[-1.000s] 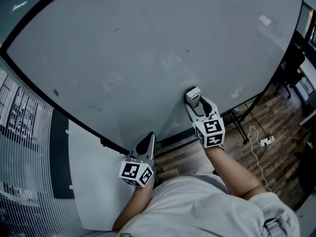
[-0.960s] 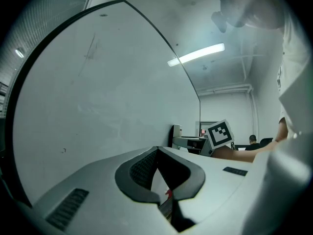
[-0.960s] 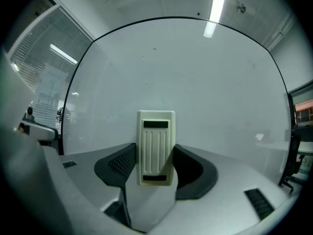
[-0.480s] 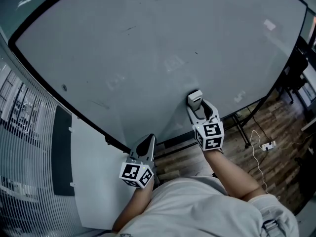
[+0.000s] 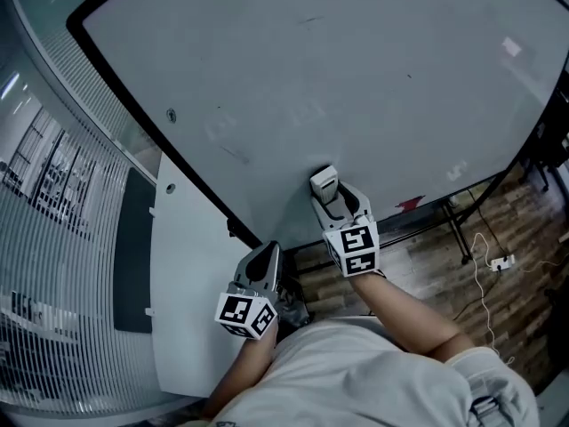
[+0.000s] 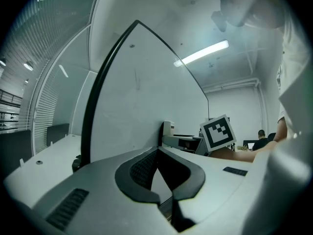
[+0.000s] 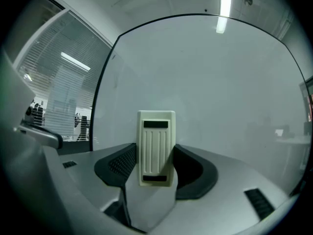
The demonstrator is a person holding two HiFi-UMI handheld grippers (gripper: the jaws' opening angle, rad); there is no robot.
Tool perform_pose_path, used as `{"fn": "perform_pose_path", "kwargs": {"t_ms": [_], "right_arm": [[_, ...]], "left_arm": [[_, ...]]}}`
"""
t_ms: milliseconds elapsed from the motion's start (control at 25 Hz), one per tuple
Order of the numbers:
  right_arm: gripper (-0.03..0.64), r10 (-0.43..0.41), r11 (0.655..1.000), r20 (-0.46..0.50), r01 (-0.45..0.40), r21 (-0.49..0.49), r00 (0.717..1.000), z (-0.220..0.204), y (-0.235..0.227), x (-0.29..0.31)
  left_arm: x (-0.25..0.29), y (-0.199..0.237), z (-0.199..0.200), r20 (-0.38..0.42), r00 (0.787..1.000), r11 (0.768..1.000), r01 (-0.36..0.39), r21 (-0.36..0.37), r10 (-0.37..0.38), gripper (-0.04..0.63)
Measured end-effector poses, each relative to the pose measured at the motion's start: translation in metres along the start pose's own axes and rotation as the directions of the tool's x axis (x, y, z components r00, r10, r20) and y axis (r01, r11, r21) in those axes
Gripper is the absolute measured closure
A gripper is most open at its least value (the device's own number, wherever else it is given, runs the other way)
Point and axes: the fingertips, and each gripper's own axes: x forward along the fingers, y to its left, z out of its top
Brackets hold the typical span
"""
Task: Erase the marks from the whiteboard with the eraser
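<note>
Head view: the wide white whiteboard [image 5: 373, 87] looks nearly clean, with a few faint strokes [image 5: 235, 154] left. The right gripper [image 5: 332, 199] has its jaws clamped on the cream ribbed eraser [image 5: 324, 181]; the left gripper [image 5: 265, 254] has its jaws closed on nothing.

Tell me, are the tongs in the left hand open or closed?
Shut. In the left gripper view the left tongs have their dark tips touching, with nothing gripped between them.

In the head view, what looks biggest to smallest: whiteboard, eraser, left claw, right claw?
1. whiteboard
2. right claw and left claw: about alike, and the left is nearer, so unranked
3. eraser
</note>
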Motion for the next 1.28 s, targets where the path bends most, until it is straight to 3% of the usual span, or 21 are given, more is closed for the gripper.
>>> {"fn": "perform_pose_path", "kwargs": {"t_ms": [280,520,720,920,1280], "right_arm": [[0.373,0.132,0.988,-0.021,-0.133,-0.071,0.991,-0.007,0.086,0.024],[0.373,0.14,0.983,-0.045,-0.144,-0.113,0.989,-0.024,0.084,0.023],[0.373,0.064,0.989,-0.056,-0.07,-0.128,0.996,-0.04,0.034,0.01],[0.373,-0.048,0.989,-0.081,0.036,-0.143,0.996,-0.06,-0.043,-0.011],[0.373,-0.239,0.968,-0.138,0.224,-0.114,0.961,-0.09,-0.184,-0.05]], "left_arm": [[-0.034,0.025,-0.006,-0.005,0.999,0.999,-0.044,-0.006,0.043,0.588],[-0.04,0.022,-0.011,-0.018,0.999,0.999,-0.042,-0.014,0.042,0.588],[-0.027,0.011,-0.018,-0.035,0.999,1.0,-0.018,-0.015,0.017,0.588],[-0.003,-0.007,-0.023,-0.05,0.999,1.0,0.02,-0.017,-0.02,0.588],[0.046,-0.043,-0.033,-0.082,0.994,0.997,0.07,-0.031,-0.072,0.588]]}}
